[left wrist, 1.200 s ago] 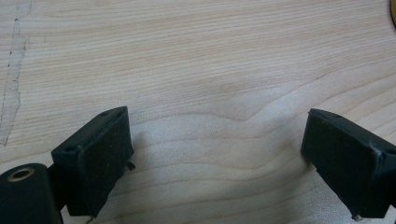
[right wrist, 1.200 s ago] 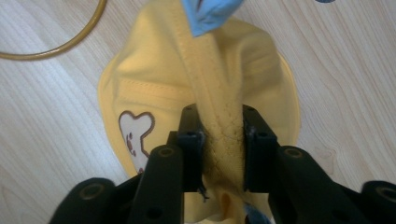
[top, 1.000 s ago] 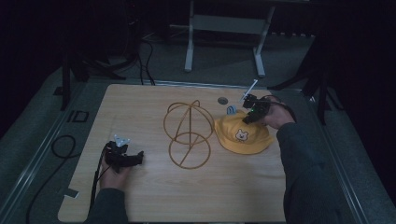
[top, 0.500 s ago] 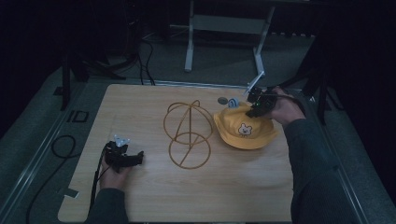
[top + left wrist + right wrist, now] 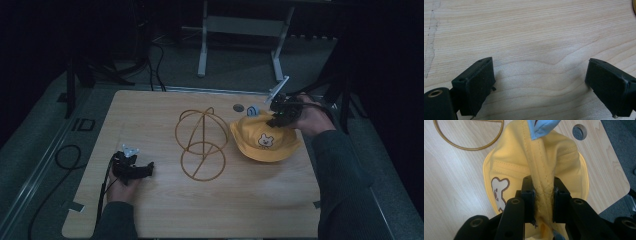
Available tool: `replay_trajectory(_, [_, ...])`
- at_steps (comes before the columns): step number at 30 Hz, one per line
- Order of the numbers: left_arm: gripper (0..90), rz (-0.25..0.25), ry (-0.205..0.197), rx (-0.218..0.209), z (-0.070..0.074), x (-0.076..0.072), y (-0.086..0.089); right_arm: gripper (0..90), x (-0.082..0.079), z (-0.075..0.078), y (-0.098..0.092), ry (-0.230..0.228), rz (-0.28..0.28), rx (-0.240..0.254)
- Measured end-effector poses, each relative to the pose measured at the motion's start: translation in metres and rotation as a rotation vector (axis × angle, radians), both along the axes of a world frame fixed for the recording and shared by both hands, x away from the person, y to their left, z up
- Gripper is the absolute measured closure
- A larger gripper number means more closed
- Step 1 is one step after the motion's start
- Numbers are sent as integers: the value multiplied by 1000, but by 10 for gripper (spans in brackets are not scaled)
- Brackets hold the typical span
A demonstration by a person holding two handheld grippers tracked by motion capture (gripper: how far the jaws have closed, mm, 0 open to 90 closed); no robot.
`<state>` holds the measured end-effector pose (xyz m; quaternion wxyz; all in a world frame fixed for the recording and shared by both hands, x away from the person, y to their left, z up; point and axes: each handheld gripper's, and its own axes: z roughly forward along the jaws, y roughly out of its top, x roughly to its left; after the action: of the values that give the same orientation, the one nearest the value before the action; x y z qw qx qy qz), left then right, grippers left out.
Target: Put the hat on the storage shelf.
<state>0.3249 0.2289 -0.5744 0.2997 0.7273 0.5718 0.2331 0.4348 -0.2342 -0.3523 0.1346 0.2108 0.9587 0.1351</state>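
From the high view, I see my right tool (image 5: 278, 116) at the right of the frame, clamped on the crown of the yellow bucket hat (image 5: 264, 141), which hangs a little lifted with its brim touching the bench (image 5: 150, 115). The gold wire hat stand (image 5: 201, 143) sits just left of the hat, at frame centre, its dome upright over a flat ring. So the hat has to travel leftward across the picture to reach the stand, and my right hand is the nearer one by far. My left tool (image 5: 148, 170) rests at the lower left, well apart from both. The hat's front shows a small bear face; I read no writing there.

In the left gripper view, the jaws stand wide apart with nothing between them, over bare wood grain of the bench (image 5: 536, 37).

In the right gripper view, the jaws pinch a stitched fold of the bucket hat (image 5: 541, 165) tight. The fold's seam runs straight away from the tool, up the frame, toward a light blue tab (image 5: 544, 127). The bear patch (image 5: 499, 192) lies at the left; part of the stand's ring (image 5: 469, 145) curves in the upper left. No brand or label is legible.
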Motion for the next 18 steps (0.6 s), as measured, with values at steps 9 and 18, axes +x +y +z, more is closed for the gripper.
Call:
replay_trajectory(9, [88, 0, 2, 0, 0, 0, 0, 759, -8, 11, 3, -13, 39, -14])
replay_trajectory(18, [88, 0, 3, 0, 0, 0, 0, 759, -18, 27, 8, -28, 95, -17])
